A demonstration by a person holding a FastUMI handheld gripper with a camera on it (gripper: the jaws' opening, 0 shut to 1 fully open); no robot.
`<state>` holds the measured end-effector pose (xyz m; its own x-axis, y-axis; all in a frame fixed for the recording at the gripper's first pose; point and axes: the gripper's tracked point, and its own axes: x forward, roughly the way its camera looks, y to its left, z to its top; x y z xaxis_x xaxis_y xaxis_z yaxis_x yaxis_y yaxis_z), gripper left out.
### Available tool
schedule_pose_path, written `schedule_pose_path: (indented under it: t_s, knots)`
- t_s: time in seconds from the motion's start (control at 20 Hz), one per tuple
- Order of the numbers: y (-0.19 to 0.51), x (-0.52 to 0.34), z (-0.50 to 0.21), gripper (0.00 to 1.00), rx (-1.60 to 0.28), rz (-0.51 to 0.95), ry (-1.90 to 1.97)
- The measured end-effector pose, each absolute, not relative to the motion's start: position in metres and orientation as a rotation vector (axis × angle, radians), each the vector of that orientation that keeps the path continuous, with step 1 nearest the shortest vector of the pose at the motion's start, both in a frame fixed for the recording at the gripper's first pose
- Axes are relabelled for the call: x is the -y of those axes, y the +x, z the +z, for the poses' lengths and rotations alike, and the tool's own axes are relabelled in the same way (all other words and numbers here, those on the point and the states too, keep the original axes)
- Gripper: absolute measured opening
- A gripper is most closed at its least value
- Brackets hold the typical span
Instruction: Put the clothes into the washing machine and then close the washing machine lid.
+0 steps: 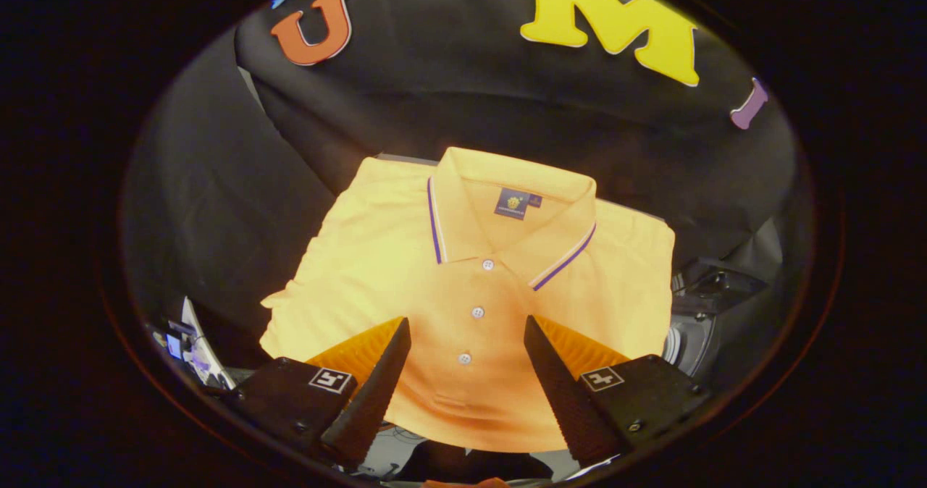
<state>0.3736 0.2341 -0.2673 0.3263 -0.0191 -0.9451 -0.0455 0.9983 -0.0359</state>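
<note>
Yellow cloth lies ahead: a folded polo shirt, flat and face up, its collar at 12 o'clock against the dark wall and its hem nearest the gripper. Purple-and-white stripes edge the collar, and three buttons run down the placket between the fingers. Those fingers stand wide apart over the shirt's lower part, gripping nothing. At 3 o'clock of the shirt sits dark grey gear, too dim to identify.
</note>
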Motion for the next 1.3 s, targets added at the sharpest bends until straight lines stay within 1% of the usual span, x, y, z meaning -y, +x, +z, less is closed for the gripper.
schedule_pose_path:
  t_s: [0.35, 0.4, 0.55, 0.65, 0.9, 1.0, 1.1, 1.2, 1.3]
  knots:
    - [0.374, -0.236, -0.292, 0.99, -1.333, -0.034, -0.063]
    - [0.379, -0.237, -0.296, 0.99, -1.316, -0.046, -0.067]
    - [0.377, -0.237, -0.294, 0.99, -1.344, -0.077, -0.04]
    - [0.376, -0.237, -0.294, 0.98, -1.373, -0.071, -0.052]
    - [0.374, -0.238, -0.293, 0.96, -1.375, -0.042, -0.063]
    - [0.372, -0.238, -0.295, 0.89, -1.357, -0.012, -0.078]
    - [0.37, -0.236, -0.292, 0.86, -1.356, 0.006, -0.078]
    - [0.371, -0.231, -0.291, 0.79, -1.354, 0.015, -0.071]
    - [0.37, -0.223, -0.293, 0.61, -1.348, 0.011, -0.055]
